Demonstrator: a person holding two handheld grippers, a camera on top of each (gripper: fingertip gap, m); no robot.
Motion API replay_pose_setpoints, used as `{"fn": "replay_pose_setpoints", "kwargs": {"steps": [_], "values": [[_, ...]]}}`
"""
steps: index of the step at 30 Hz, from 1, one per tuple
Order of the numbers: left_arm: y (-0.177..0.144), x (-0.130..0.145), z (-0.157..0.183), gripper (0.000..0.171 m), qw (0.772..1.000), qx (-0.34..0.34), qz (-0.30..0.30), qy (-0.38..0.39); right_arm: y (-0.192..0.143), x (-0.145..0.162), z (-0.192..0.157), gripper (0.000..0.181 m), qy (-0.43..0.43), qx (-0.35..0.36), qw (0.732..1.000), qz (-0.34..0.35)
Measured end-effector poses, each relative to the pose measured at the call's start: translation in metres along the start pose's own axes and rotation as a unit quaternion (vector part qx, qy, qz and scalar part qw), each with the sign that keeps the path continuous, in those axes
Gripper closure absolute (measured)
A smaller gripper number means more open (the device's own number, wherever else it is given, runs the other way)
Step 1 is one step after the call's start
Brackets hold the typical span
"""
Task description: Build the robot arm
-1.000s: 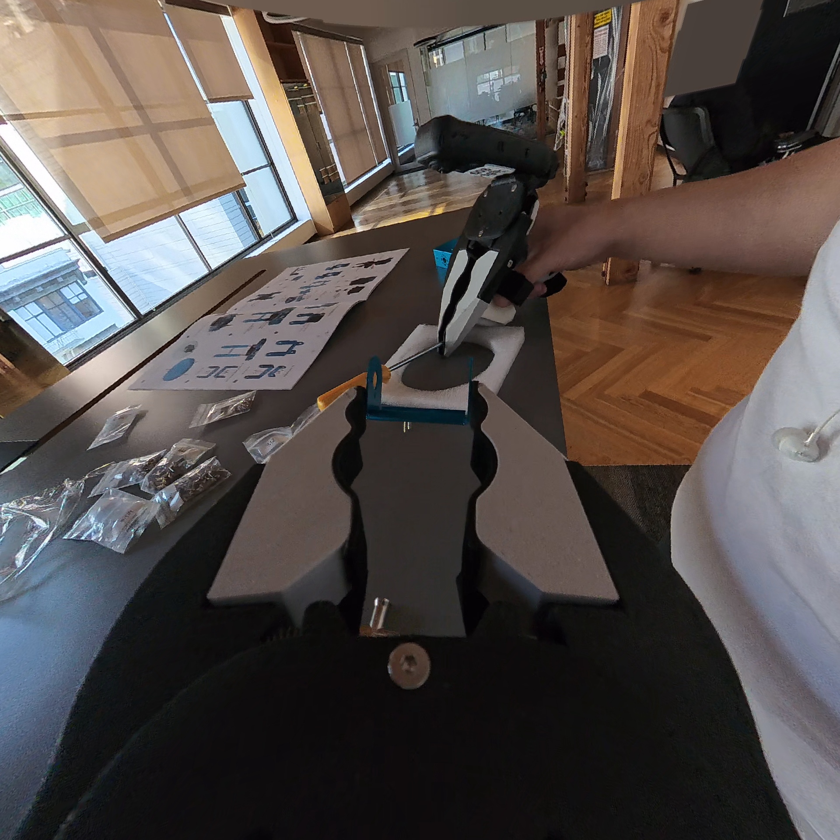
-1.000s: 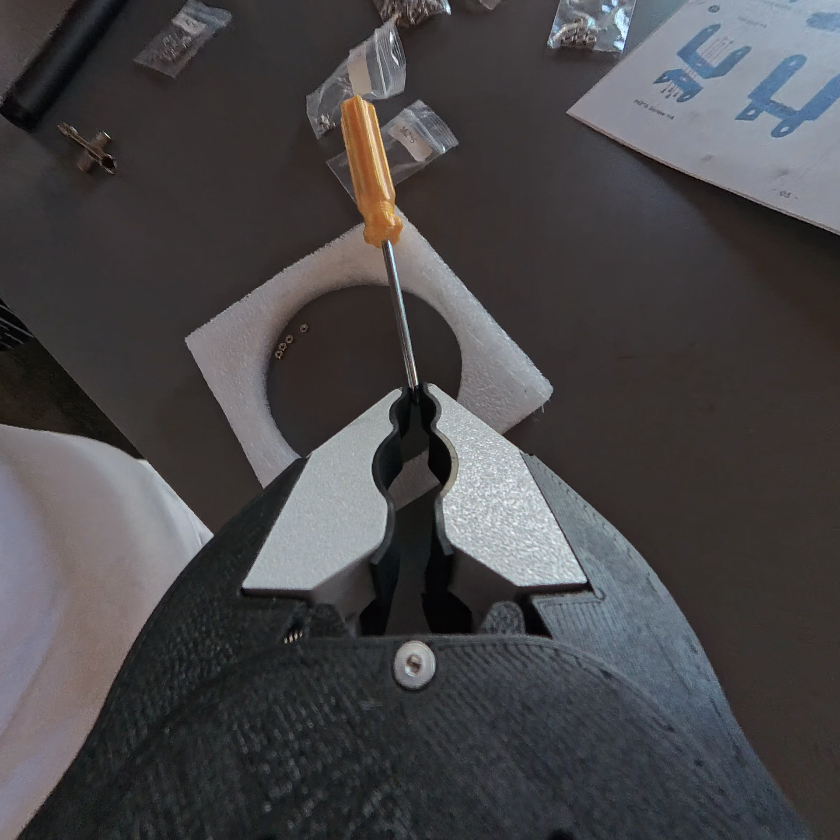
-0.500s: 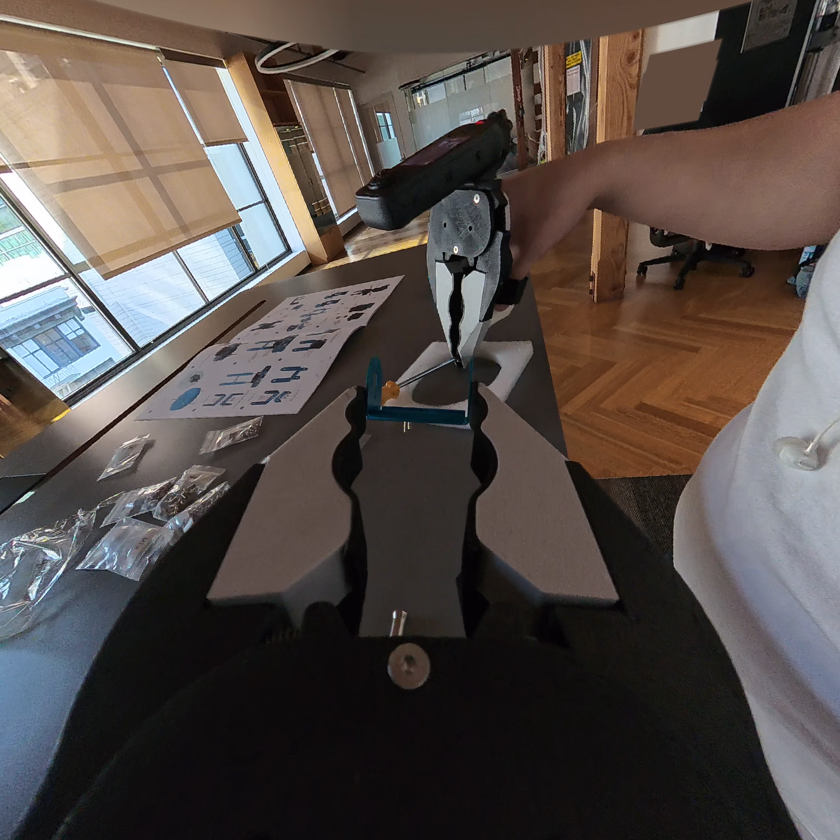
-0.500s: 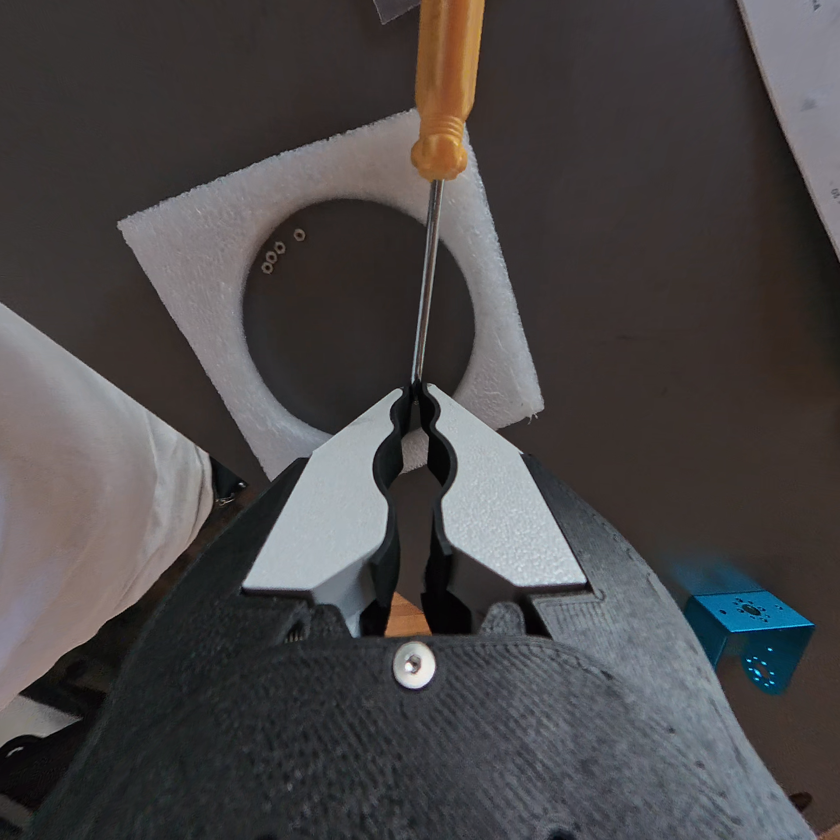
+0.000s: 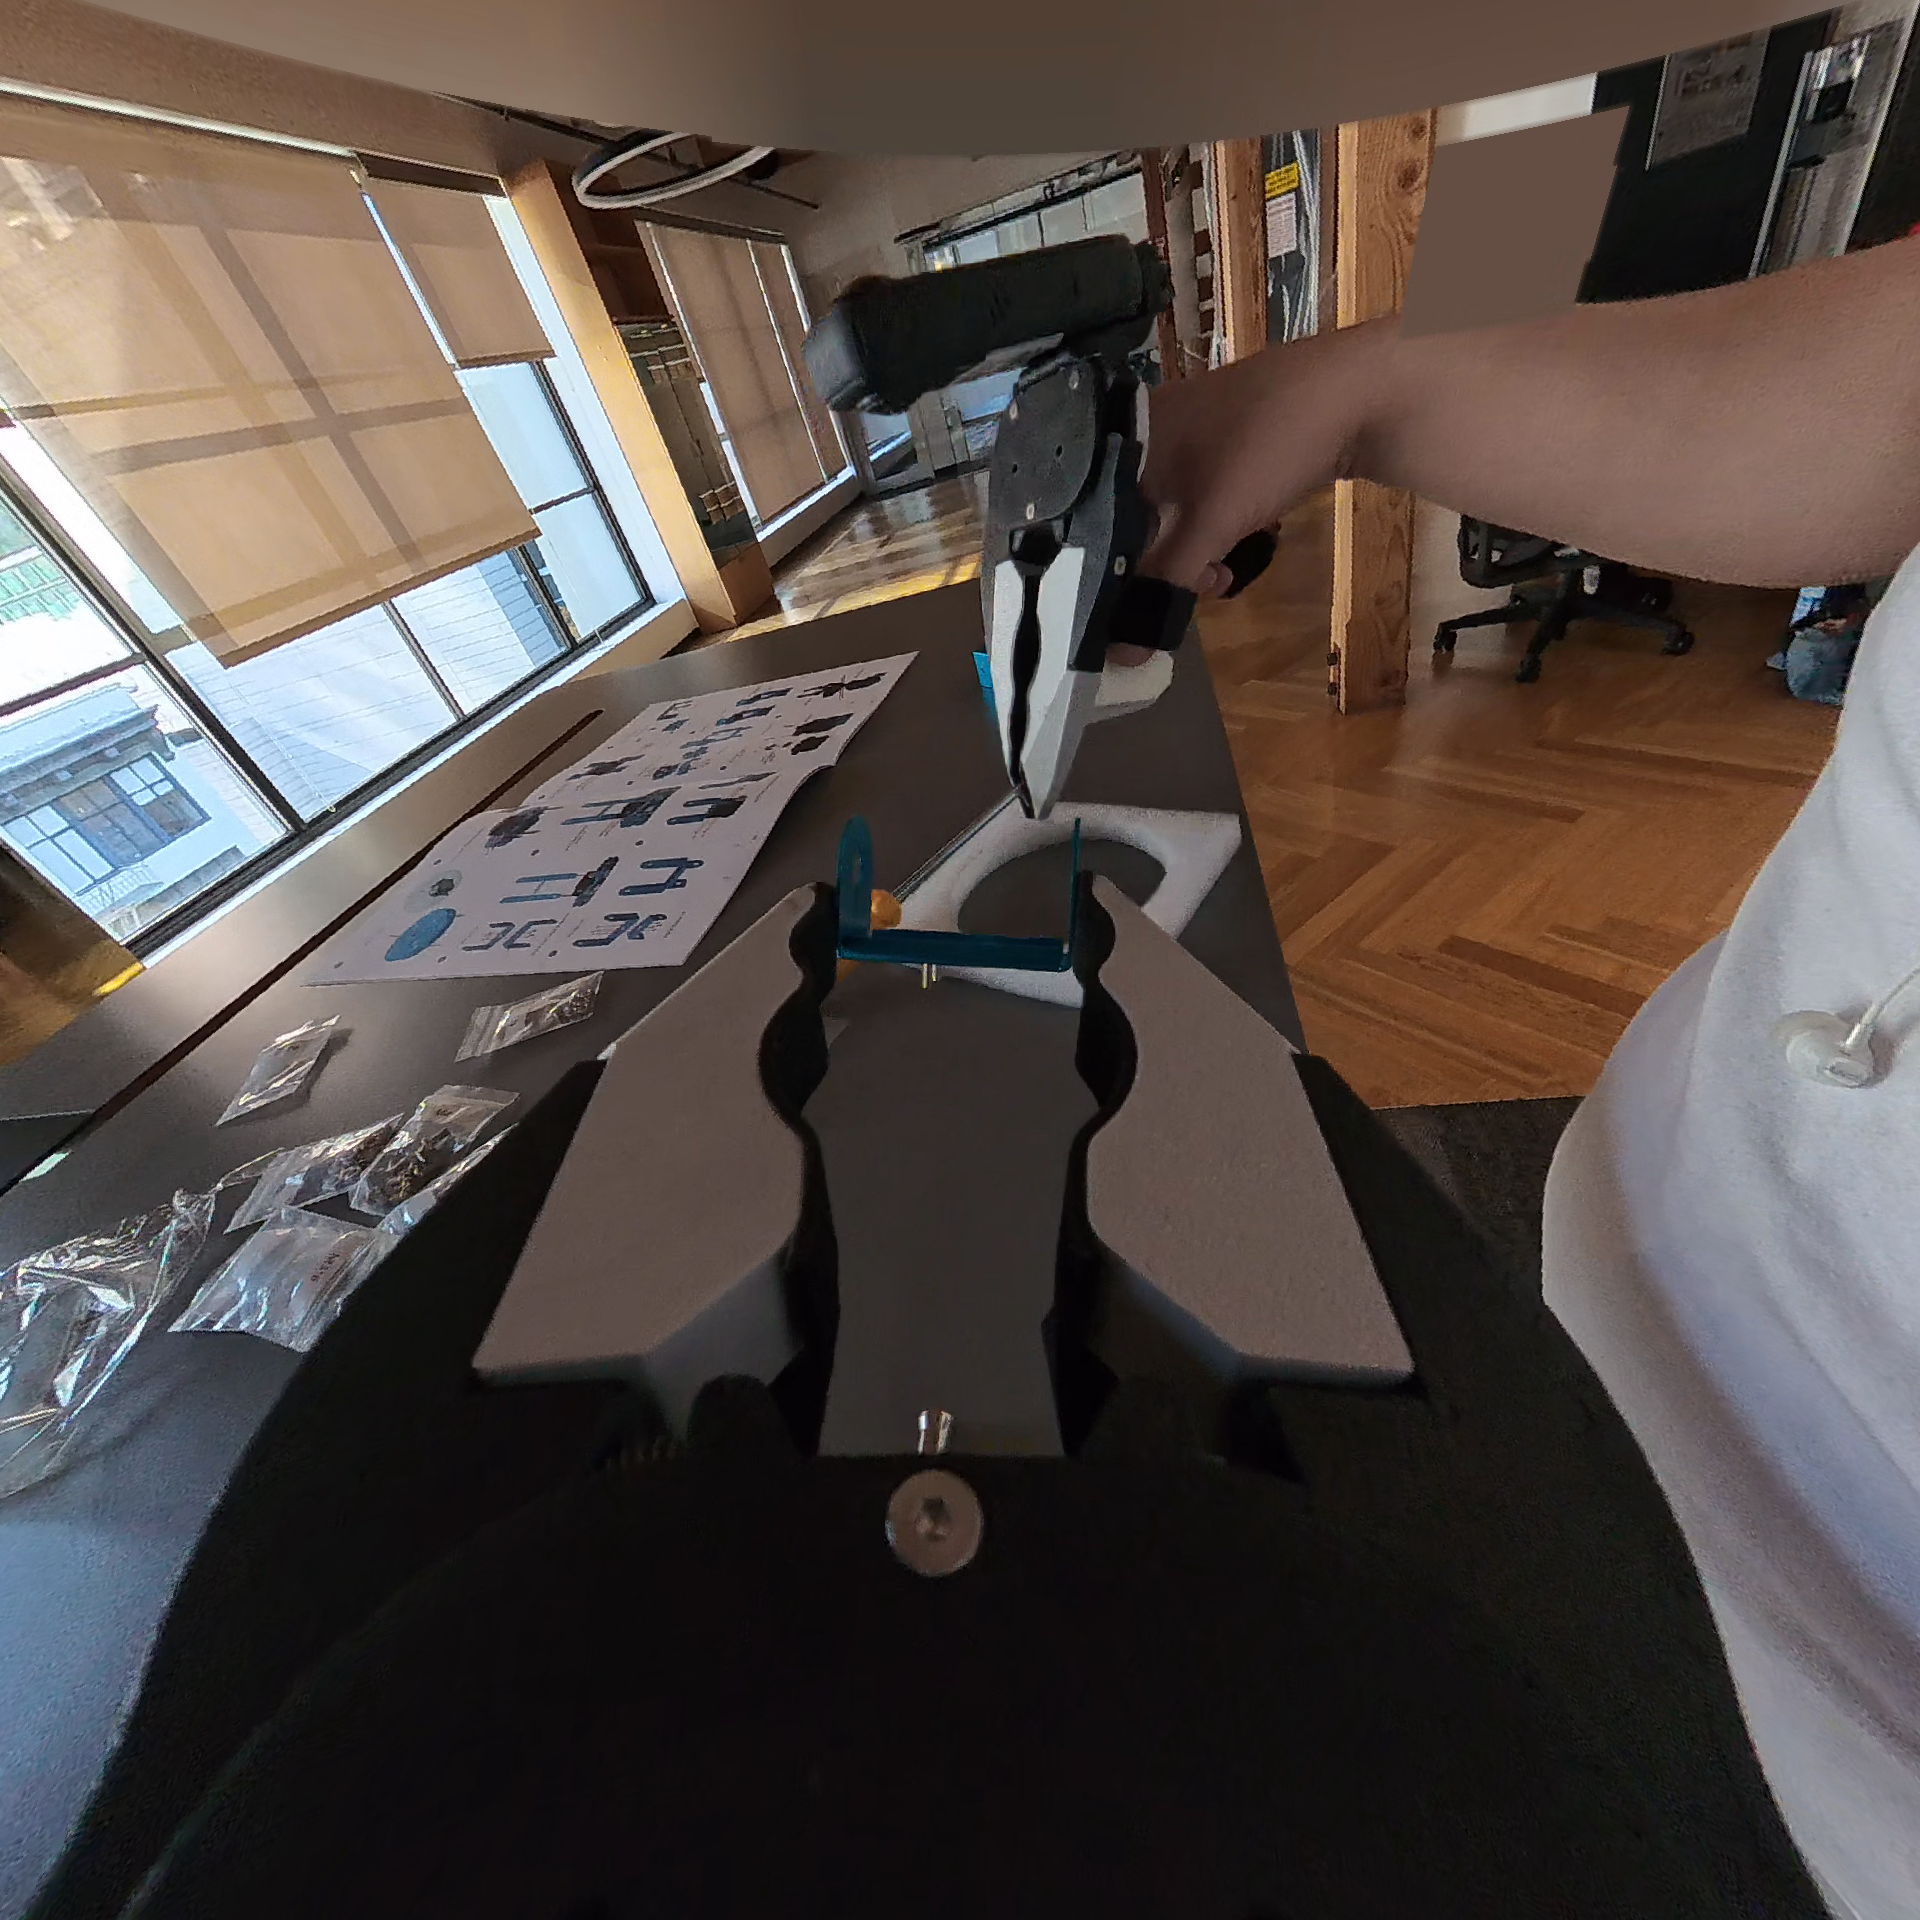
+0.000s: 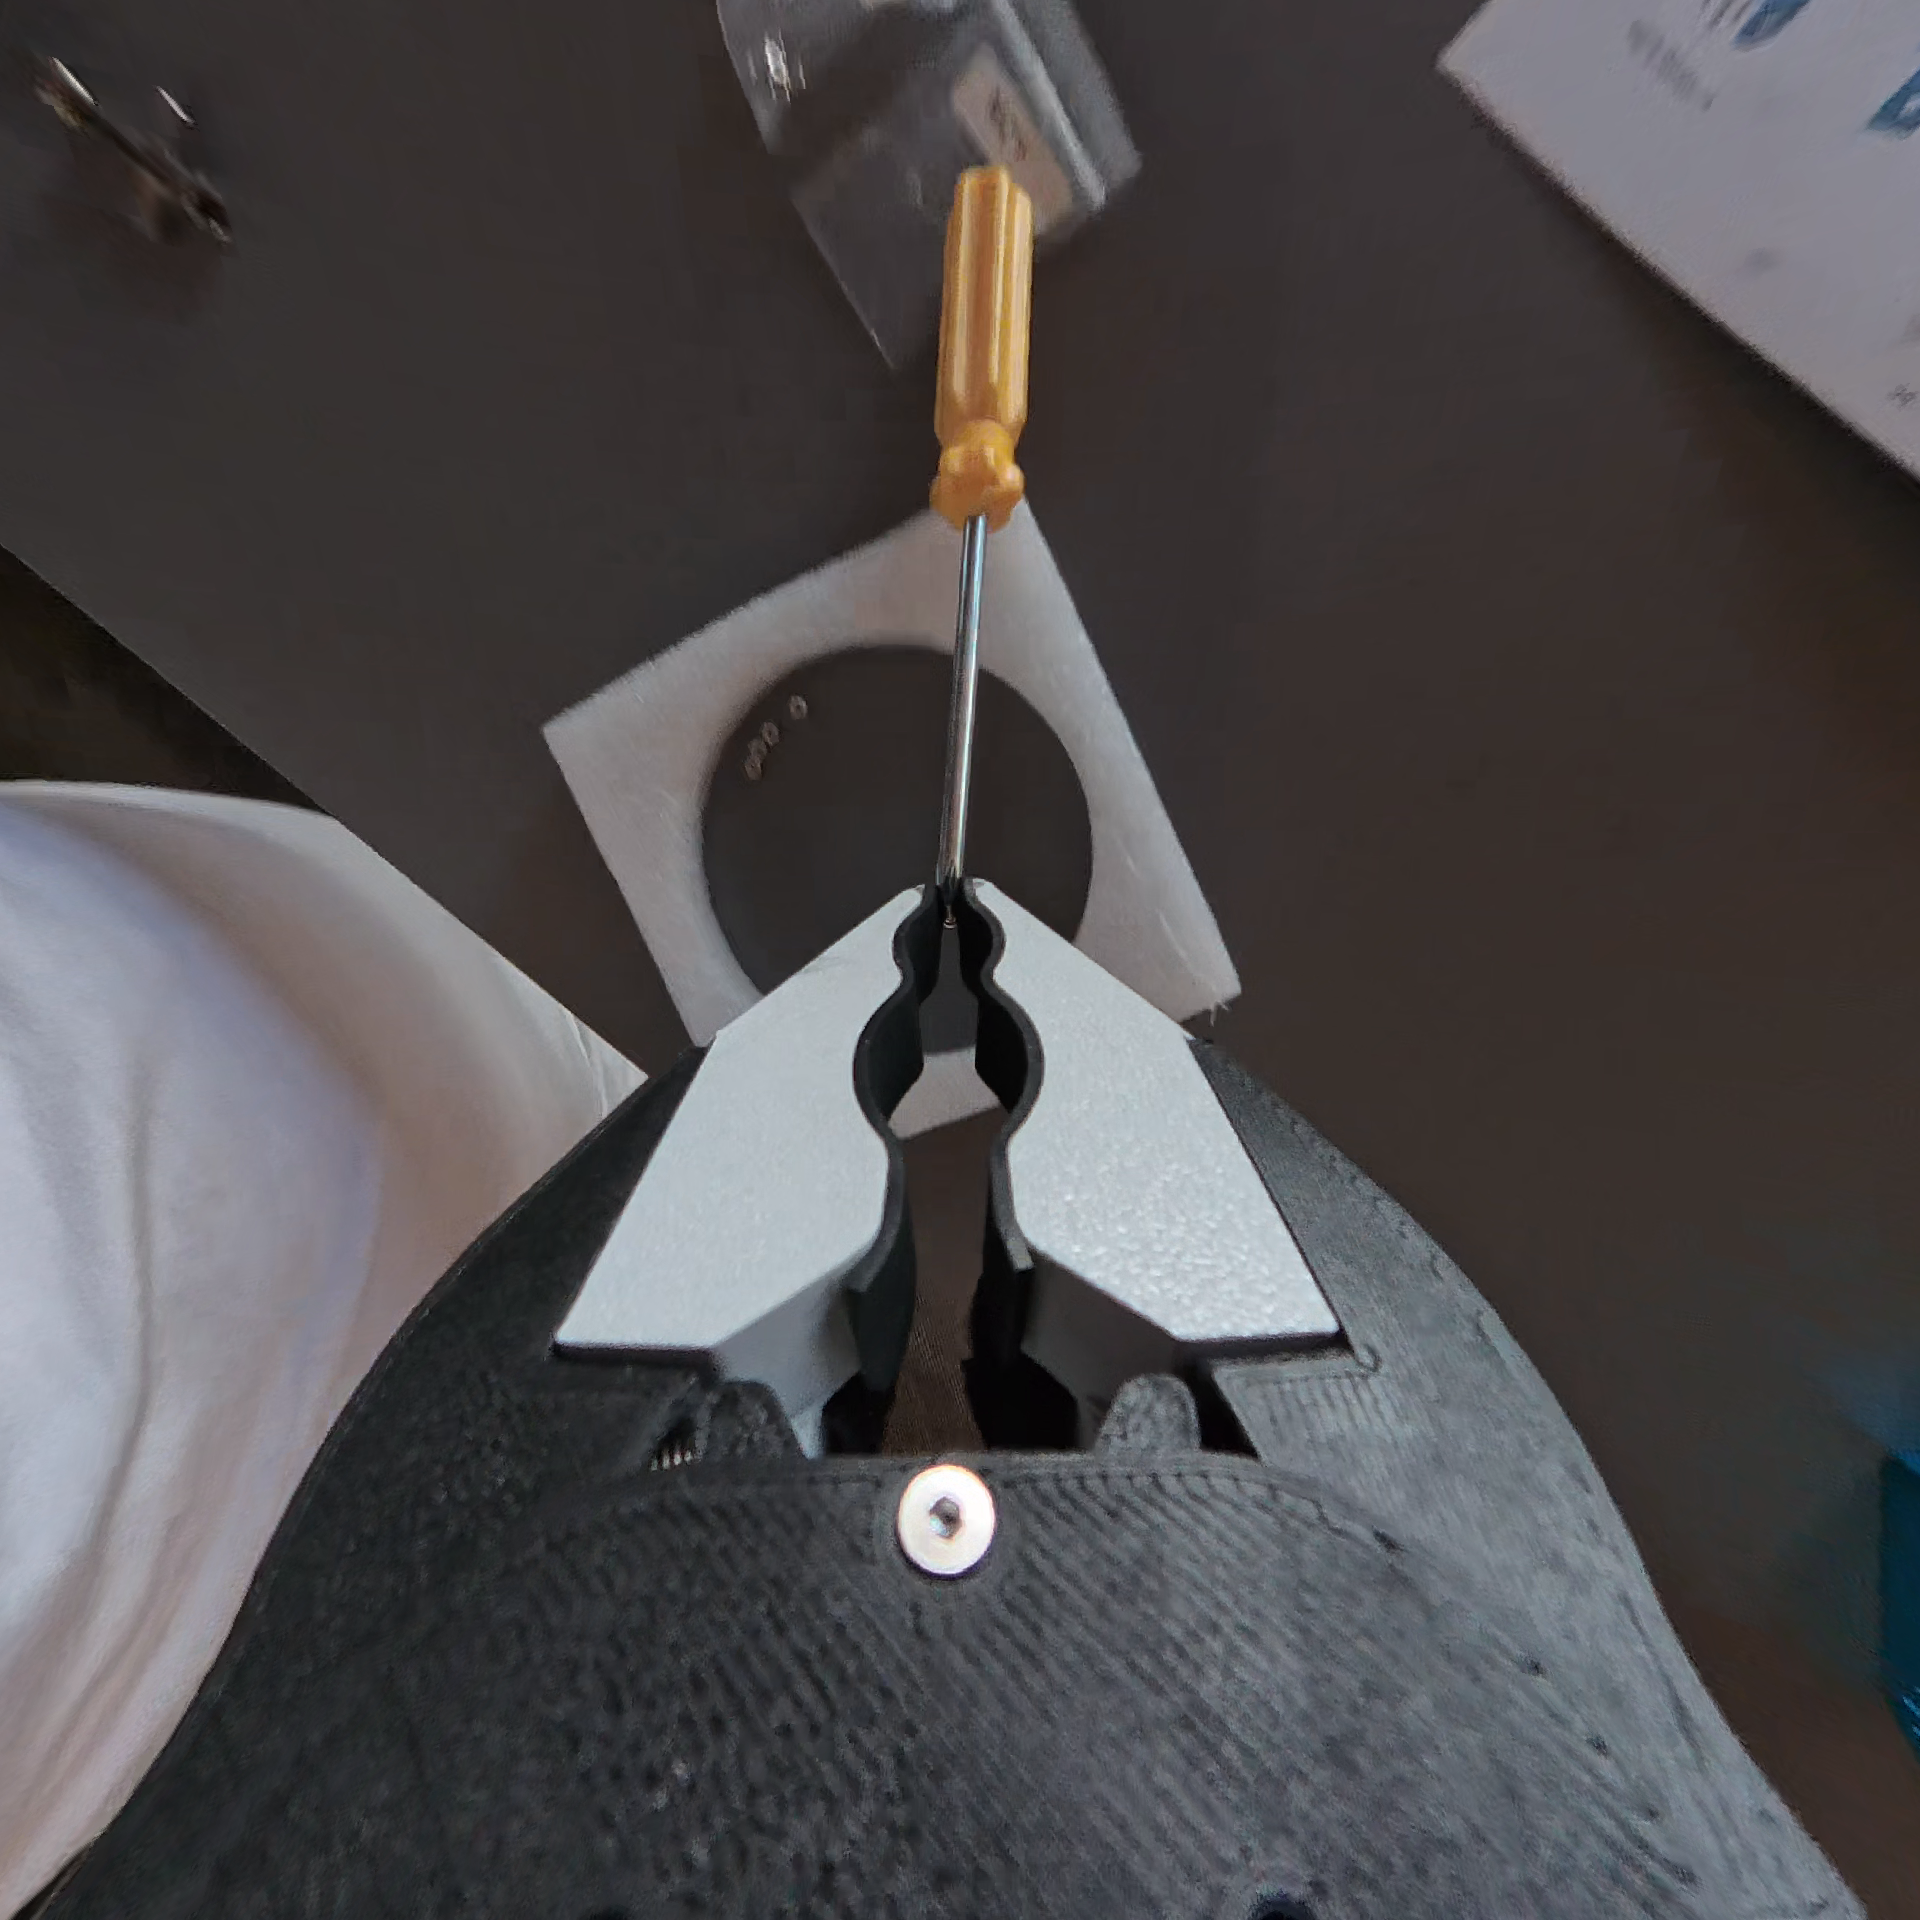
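My left gripper (image 5: 954, 940) is shut on a blue U-shaped metal bracket (image 5: 951, 943), held between its fingertips above the dark table (image 5: 914, 727). My right gripper (image 6: 948, 894) is shut on the tip of a screwdriver's metal shaft (image 6: 961, 707); the orange handle (image 6: 982, 343) points away from it. In the left wrist view the right gripper (image 5: 1029, 805) points down over a white foam square (image 5: 1174, 862) with a round hole, just beyond the bracket. The foam square (image 6: 1122, 748) lies under the screwdriver, with three tiny nuts (image 6: 769, 732) in its hole.
An open instruction sheet (image 5: 623, 831) lies on the table's far left. Several clear bags of small hardware (image 5: 343, 1174) lie at the left. A small metal tool (image 6: 135, 166) and a clear bag (image 6: 935, 94) lie beyond the foam. The table edge runs at right, over wood floor (image 5: 1507, 831). The left gripper's tips are roughly 20 cm from the right gripper's.
My right gripper has lifted and swung with the screwdriver, so the foam square looks smaller and lower. The left gripper still holds the bracket, nearly unmoved.
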State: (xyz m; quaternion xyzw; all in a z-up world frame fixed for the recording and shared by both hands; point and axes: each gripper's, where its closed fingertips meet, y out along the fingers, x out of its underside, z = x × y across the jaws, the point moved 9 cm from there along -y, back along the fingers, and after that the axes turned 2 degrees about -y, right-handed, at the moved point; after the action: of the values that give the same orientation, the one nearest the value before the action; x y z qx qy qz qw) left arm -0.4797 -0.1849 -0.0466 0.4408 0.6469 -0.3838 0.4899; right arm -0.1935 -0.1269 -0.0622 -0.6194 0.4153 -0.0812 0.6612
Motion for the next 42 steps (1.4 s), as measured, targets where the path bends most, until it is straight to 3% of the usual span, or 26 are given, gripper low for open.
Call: {"fn": "replay_pose_setpoints", "kwargs": {"steps": [3, 10, 14, 16, 25, 31, 38, 42], "values": [[0.001, 0.000, 0.002, 0.127, 1.000, 0.004, 0.000, -0.001, 0.002, 0.004, -0.004, 0.180, -0.009, -0.028, 0.999, 0.036], [0.002, -0.001, 0.004, 0.127, 1.000, 0.009, -0.002, -0.002, 0.017, 0.020, -0.009, 0.180, -0.081, -0.050, 0.995, -0.031], [0.004, -0.002, 0.007, 0.127, 1.000, 0.016, 0.000, -0.003, 0.020, 0.017, -0.003, 0.180, -0.063, -0.166, 0.983, -0.043], [0.004, -0.002, 0.009, 0.127, 1.000, 0.018, -0.001, -0.001, 0.023, 0.018, 0.003, 0.180, -0.060, -0.182, 0.980, -0.051], [0.000, -0.004, 0.013, 0.127, 1.000, 0.014, 0.000, 0.000, 0.015, 0.025, 0.007, 0.175, -0.079, -0.083, 0.993, -0.036], [-0.002, -0.005, 0.013, 0.127, 1.000, 0.011, 0.000, 0.001, 0.007, 0.031, -0.005, 0.172, -0.069, -0.090, 0.993, -0.021], [-0.005, -0.005, 0.013, 0.127, 1.000, 0.006, -0.002, 0.003, -0.012, 0.039, 0.002, 0.167, -0.022, -0.034, 0.998, 0.047], [-0.007, -0.005, 0.013, 0.127, 1.000, 0.002, 0.002, 0.002, -0.007, 0.043, 0.001, 0.156, 0.028, -0.020, 0.987, 0.160]]}}
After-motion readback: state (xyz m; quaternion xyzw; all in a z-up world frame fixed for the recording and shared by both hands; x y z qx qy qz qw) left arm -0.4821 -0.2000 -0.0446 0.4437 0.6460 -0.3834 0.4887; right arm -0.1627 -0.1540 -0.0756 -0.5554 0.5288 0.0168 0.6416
